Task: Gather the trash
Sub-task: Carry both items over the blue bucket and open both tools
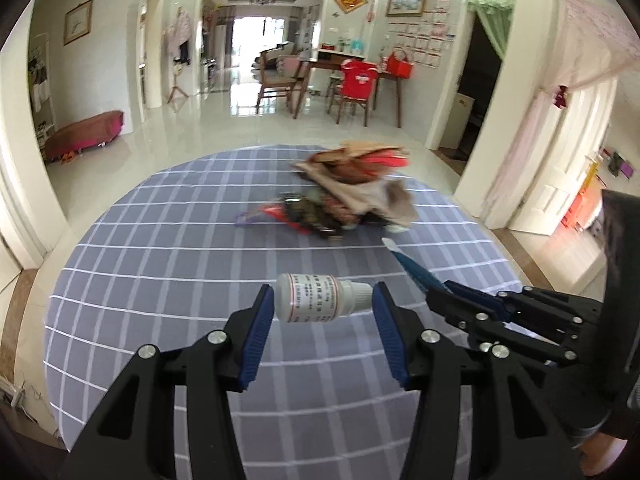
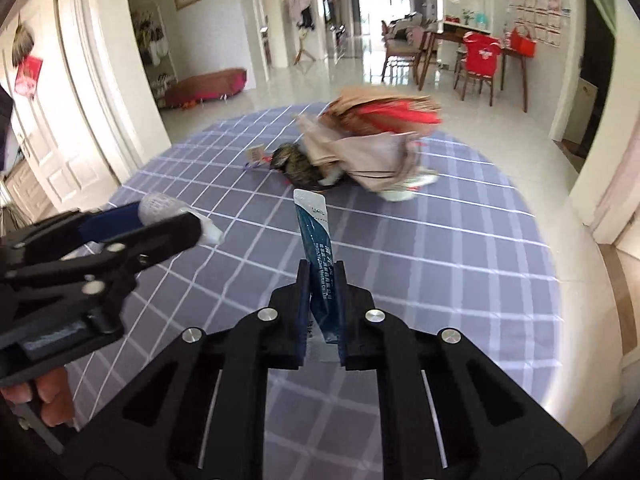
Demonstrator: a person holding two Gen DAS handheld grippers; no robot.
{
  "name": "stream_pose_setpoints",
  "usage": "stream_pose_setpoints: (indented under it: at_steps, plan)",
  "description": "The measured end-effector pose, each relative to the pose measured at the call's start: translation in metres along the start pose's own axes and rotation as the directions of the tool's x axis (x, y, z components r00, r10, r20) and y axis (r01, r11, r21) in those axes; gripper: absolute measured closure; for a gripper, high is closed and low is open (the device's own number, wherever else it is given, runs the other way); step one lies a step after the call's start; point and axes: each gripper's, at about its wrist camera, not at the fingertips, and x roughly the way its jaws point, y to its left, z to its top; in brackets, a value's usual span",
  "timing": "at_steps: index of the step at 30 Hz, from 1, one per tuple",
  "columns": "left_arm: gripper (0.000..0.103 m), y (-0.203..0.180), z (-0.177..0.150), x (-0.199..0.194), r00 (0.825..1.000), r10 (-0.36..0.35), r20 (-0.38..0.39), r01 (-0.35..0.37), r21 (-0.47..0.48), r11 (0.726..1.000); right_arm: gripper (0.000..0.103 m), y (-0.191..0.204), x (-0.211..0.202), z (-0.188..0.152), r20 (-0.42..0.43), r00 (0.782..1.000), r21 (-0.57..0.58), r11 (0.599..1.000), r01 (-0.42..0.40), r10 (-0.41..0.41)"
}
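White plastic: the bottle (image 1: 320, 298) lies crosswise between our left tongs (image 1: 323, 316), base against one pad, nozzle toward the other; pinched endwise, we judge, for carrying.
Blue foil: the sachet (image 2: 318, 264) stands upright, pinched near its lower end by our right tongs (image 2: 323, 276), pressed together on it.
Pile (image 1: 348, 192): mixed wrappers and paper, far on the table (image 1: 160, 240), well ahead of both tongs.
Purpose: we judge both items are lifted off the table, bound for the pile.
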Motion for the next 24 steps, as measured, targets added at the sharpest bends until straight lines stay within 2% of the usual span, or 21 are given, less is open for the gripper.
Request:
stream_pose_setpoints:
  at_steps: [6, 10, 16, 24]
  plan:
    - [0.053, -0.067, -0.006, -0.010, 0.998, -0.059, -0.002, 0.059, 0.083, 0.995, 0.092, -0.044, -0.058, -0.029, 0.064, 0.997, 0.092, 0.995, 0.040, -0.046]
    - [0.053, -0.121, -0.012, -0.011, 0.994, -0.107, -0.016, 0.109, 0.148, 0.983, 0.092, -0.090, -0.095, -0.058, 0.095, 0.991, 0.170, 0.982, 0.079, -0.096]
    - [0.053, -0.211, -0.029, 0.001, 0.979, -0.187, -0.077, 0.201, 0.248, 0.948, 0.092, -0.153, -0.142, -0.104, 0.112, 0.977, 0.292, 0.946, 0.141, -0.180]
    - [0.053, -0.303, -0.055, 0.026, 0.953, -0.257, -0.161, 0.298, 0.343, 0.891, 0.092, -0.220, -0.184, -0.163, 0.100, 0.957, 0.431, 0.879, 0.206, -0.274]
